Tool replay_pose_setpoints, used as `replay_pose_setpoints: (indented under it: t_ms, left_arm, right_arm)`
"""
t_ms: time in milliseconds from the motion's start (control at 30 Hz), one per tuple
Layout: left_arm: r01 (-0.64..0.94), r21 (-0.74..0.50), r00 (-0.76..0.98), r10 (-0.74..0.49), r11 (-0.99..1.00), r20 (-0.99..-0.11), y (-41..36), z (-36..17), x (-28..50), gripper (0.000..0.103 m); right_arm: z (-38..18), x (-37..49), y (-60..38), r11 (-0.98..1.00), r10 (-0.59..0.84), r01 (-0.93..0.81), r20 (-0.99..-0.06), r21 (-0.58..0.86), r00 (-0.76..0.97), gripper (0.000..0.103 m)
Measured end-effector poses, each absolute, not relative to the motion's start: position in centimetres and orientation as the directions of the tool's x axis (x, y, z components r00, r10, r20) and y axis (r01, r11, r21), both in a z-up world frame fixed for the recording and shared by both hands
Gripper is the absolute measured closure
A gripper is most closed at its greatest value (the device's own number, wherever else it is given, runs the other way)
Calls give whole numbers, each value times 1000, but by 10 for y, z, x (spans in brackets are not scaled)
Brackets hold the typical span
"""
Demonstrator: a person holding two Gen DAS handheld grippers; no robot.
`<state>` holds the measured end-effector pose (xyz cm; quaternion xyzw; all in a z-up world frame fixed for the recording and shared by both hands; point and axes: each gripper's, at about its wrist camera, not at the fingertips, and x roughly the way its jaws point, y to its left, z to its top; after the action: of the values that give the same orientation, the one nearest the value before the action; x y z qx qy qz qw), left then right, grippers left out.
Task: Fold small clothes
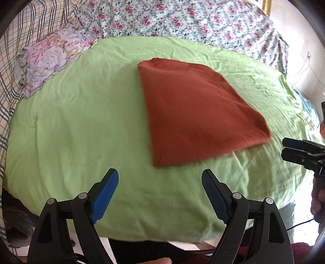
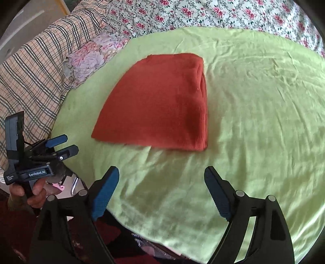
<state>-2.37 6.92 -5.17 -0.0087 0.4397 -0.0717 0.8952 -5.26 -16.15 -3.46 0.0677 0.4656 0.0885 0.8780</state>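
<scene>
Nearest, left gripper (image 1: pixel 160 178) and right gripper (image 2: pixel 161 176) both gape wide, holding nothing, above the green sheet (image 1: pixel 81 121). Beyond them lies the rust-red garment (image 2: pixel 158 105), folded flat into a neat wedge mid-sheet. Floral bedding (image 1: pixel 182 18) behind.

One folded rust-red garment (image 1: pixel 195 109) lies on one green sheet (image 1: pixel 81 132). One small pillow (image 1: pixel 46 61) with a purple and pink flower print sits at the sheet's edge. Behind it are two more cloths: one plaid blanket (image 2: pixel 34 71) and one white cover (image 1: pixel 182 20) printed with small pink flowers. There are two grippers, the left gripper (image 1: pixel 160 178) and the right gripper (image 2: pixel 161 176), each with two black fingers and two blue pads (image 1: pixel 105 195), four pads in all. One hand (image 2: pixel 30 193) shows, wrapped around the left gripper's handle. One gilt frame corner (image 1: pixel 267 6) appears at the top edge.
</scene>
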Motion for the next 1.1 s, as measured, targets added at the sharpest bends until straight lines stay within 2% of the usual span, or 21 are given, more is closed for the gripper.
replay_pose_setpoints:
  t_ms: [167,333,900,1100]
  left_arm:
    - [100,-85,584,-127,991,-801,64,-54,4,18]
    - [88,-31,576,-76,996,-814,52,-51,25,18]
    - [88,60,614,-7,994,-789,30,-34,56,13]
    - [90,10,591,-45,996,-806,38,-41,73,13]
  right_arm:
    - [-33,-26,-170,972,228,-86,-794,218,564,17]
    - [-34,-7,-169,972,234,-104,-802,212,549,15]
    - [-29,33,-164,967,256,-137,-803,216,538,10]
    - [-29,51,-172,960,280,-136,-793,247,541,10]
